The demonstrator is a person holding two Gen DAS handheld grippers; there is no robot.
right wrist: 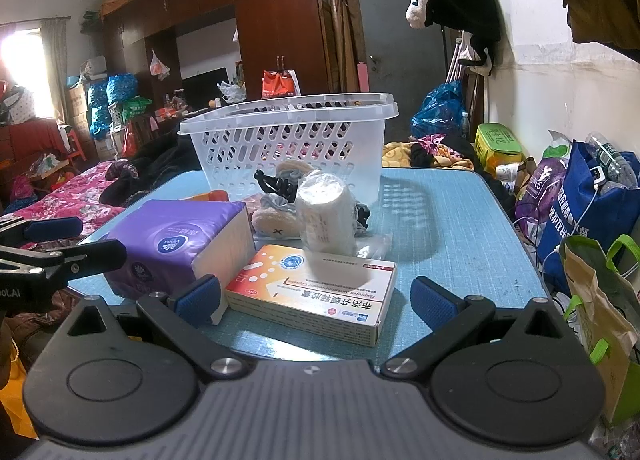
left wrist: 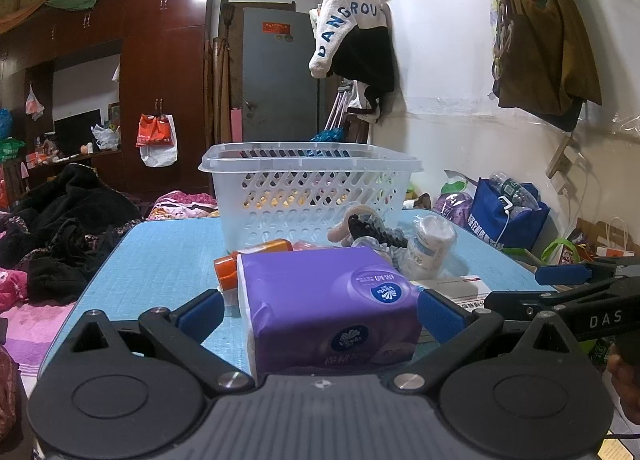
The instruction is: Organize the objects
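A clear perforated basket stands at the far side of the blue table; it also shows in the right wrist view. In front of it lie a purple tissue pack, an orange bottle, a wrapped white roll, a black hair clip and a medicine box. My left gripper is open, its fingers either side of the tissue pack. My right gripper is open around the medicine box.
A bed with dark clothes lies left of the table. Bags crowd the floor on the right by the wall. A dark wardrobe and a grey door stand behind.
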